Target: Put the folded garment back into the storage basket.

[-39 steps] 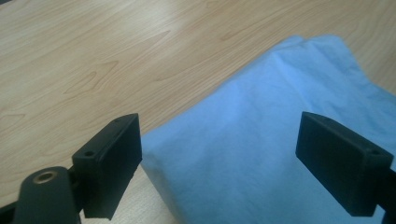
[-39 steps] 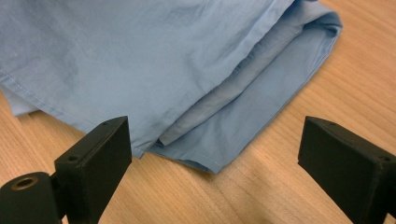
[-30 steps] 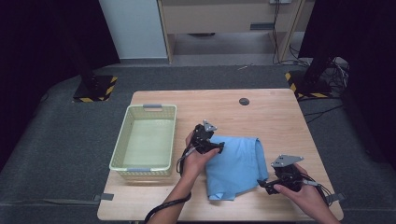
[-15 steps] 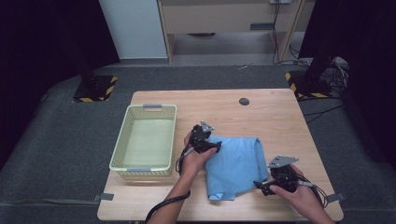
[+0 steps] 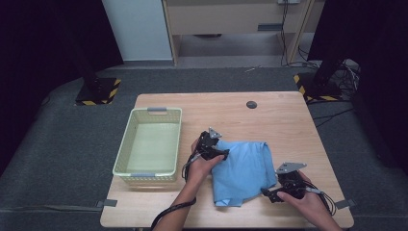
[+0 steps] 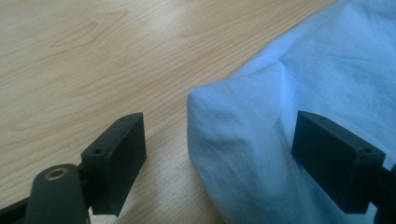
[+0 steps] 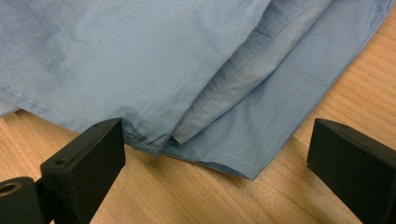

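Observation:
A folded light-blue cloth point(image 5: 243, 168) lies on the wooden table point(image 5: 284, 125). My left gripper point(image 5: 219, 153) is at the cloth's left far corner, open; in the left gripper view the cloth's rounded fold point(image 6: 243, 135) sits between the jaws, which stand wide apart. At the cloth's near right edge, my right gripper point(image 5: 269, 193) is open as well. In the right gripper view the layered hem point(image 7: 210, 154) lies just ahead of the parted jaws, with nothing held.
A pale green plastic basket point(image 5: 126, 159), with nothing inside, stands on the left part of the table beside my left hand. A small dark round disc point(image 5: 251, 104) lies near the far edge. Bare wood stretches across the far and right parts.
Both grippers shifted a little toward the cloth's edges. The cloth looks the same.

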Demonstrator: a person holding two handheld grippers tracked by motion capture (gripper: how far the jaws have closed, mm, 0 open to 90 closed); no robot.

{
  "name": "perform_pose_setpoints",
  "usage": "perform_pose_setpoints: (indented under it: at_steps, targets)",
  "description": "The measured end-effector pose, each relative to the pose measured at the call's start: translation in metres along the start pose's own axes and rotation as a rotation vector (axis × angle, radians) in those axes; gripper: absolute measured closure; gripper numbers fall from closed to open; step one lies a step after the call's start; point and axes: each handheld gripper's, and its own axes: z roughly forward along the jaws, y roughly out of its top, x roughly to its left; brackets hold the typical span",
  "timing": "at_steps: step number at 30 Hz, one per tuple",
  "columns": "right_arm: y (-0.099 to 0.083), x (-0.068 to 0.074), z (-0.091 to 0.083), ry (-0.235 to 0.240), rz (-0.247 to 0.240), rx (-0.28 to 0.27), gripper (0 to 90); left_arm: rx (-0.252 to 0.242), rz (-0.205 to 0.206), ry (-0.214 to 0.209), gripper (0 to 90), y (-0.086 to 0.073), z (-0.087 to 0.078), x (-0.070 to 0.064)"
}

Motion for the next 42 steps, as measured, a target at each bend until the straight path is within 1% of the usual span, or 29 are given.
perform_pose_setpoints:
  at_steps: [2,5,11,13,15,18,20,24,30,31,35,38,42]
  targets:
    - [0.0,-0.001,0.001,0.013,0.012,-0.002,4.8,-0.001,-0.005,-0.003,17.2,-0.002,0.001,0.0]
    - [0.001,-0.002,0.001,0.014,0.018,-0.005,5.0,-0.001,-0.005,-0.004,17.0,-0.003,0.002,0.0]
    - [0.01,0.0,0.0,0.019,0.021,-0.022,5.1,-0.005,0.008,0.0,16.7,-0.004,0.003,-0.004]
    - [0.012,0.002,0.001,0.018,0.016,-0.025,4.9,-0.005,0.017,0.001,16.7,-0.004,0.003,-0.005]
    - [0.014,0.003,0.003,0.026,0.022,-0.028,4.7,-0.006,0.024,0.005,16.7,-0.005,0.004,-0.006]
    - [0.016,0.004,0.007,0.011,0.026,-0.019,4.3,-0.008,0.03,0.003,16.7,-0.006,0.003,-0.008]
    - [0.017,0.002,0.011,-0.004,0.04,-0.008,3.9,-0.014,0.032,0.004,16.7,-0.007,0.003,-0.01]
    - [0.019,0.0,0.015,-0.025,0.051,0.006,3.0,-0.02,0.033,0.004,16.7,-0.008,0.002,-0.011]
    - [0.019,-0.001,0.02,-0.042,0.05,0.041,1.8,-0.018,0.038,0.001,16.7,-0.009,0.002,-0.013]
    - [0.019,-0.001,0.022,-0.043,0.055,0.041,0.9,-0.017,0.039,0.0,16.7,-0.009,0.002,-0.013]
    - [0.019,-0.001,0.023,-0.053,0.049,0.045,0.9,-0.012,0.04,-0.006,16.7,-0.008,0.001,-0.013]
    - [0.02,0.001,0.023,-0.057,0.038,0.048,3.7,-0.017,0.033,-0.004,17.3,-0.006,-0.001,-0.011]
    - [0.021,0.005,0.021,-0.049,0.008,0.048,12.3,-0.032,0.027,0.005,19.1,-0.004,-0.005,-0.006]
